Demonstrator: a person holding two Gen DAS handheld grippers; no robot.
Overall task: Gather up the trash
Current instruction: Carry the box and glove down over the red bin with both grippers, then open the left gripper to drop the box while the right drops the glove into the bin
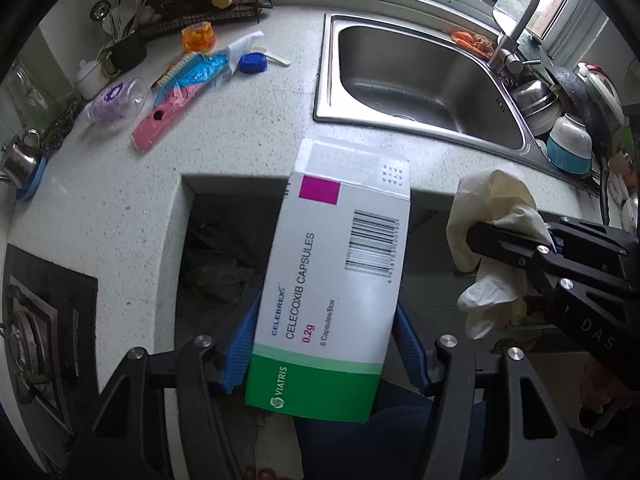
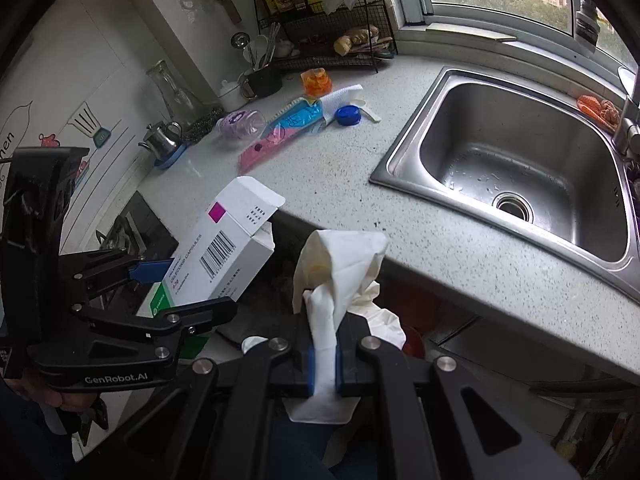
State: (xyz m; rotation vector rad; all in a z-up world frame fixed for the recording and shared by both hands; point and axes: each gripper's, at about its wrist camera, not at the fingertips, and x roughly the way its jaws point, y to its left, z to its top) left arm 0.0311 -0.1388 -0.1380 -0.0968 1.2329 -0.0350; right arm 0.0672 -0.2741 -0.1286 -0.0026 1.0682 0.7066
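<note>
My left gripper (image 1: 324, 344) is shut on a white and green medicine box (image 1: 336, 280), held in front of the counter edge over a dark gap below. The box also shows in the right wrist view (image 2: 224, 252), its top flap open. My right gripper (image 2: 324, 364) is shut on a crumpled white glove (image 2: 340, 276), held beside the box; the glove shows in the left wrist view (image 1: 496, 240). More trash lies on the counter: a pink and blue wrapper (image 1: 180, 100), a clear plastic bottle (image 1: 116, 100), a blue lid (image 1: 253, 63), an orange container (image 1: 198, 38).
A steel sink (image 1: 420, 80) with faucet (image 1: 516, 12) sits to the right, with stacked bowls and a pan (image 1: 568, 128) beside it. A wire rack (image 2: 332, 32), utensil holder (image 2: 260, 76) and small steel pot (image 2: 162, 140) stand at the back. A gas stove (image 1: 32, 332) is at left.
</note>
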